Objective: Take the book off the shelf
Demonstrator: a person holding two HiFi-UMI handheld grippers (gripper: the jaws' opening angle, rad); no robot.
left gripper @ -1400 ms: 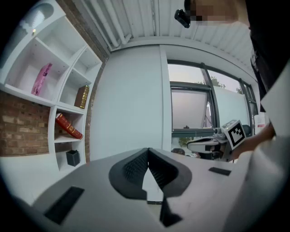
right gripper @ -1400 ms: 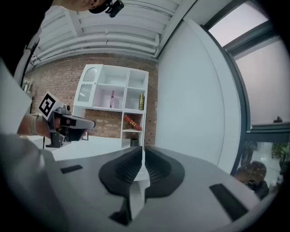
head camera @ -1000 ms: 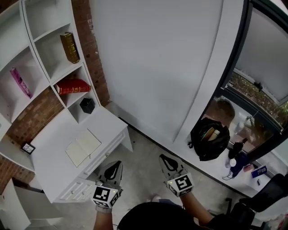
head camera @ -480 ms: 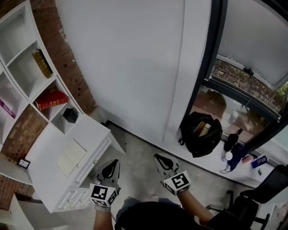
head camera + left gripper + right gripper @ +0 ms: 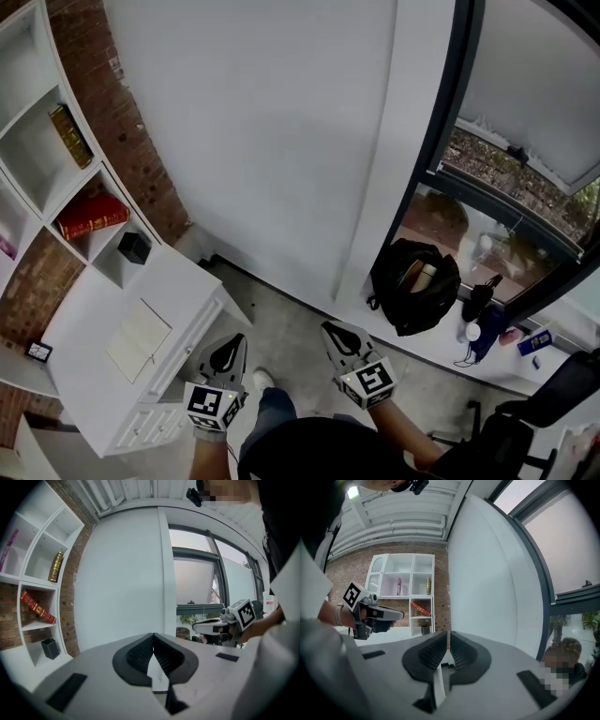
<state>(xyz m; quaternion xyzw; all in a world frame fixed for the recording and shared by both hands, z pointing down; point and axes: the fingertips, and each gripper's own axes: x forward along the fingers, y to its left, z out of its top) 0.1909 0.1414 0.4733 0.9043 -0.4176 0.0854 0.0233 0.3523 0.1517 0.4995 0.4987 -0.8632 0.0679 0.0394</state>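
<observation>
1. Both tools hang low at the bottom centre of the head view, over the floor and well apart from the shelf [image 5: 37, 169]. The left gripper [image 5: 228, 352] has its fingers [image 5: 138, 656] pressed together with nothing between them. The right gripper [image 5: 339, 337] is the same, its fingers [image 5: 461, 653] meeting and empty.
2. The books sit in the shelf at the upper left of the head view. A red book [image 5: 92, 216] lies at a slant in a lower compartment, and a gold book [image 5: 70, 136] leans upright in the one above. The right gripper view also shows a pink book [image 5: 399, 586] further left. The task does not say which book is meant. The red one looks the easiest to reach.
3. The step in hand is, by my judgement, the approach: nothing is grasped yet. Turn to face the shelf squarely and close in over the white desk [image 5: 89, 309] before raising either gripper.
4. Spread one gripper's fingers well before arrival. Meet the book from the open front of its compartment and clamp across its thickness near the spine, where it is stiffest.
5. Draw it straight out along the compartment, not sideways. Mind the black box [image 5: 134, 247] in the compartment below and the open notebook [image 5: 139, 339] on the desk.
</observation>
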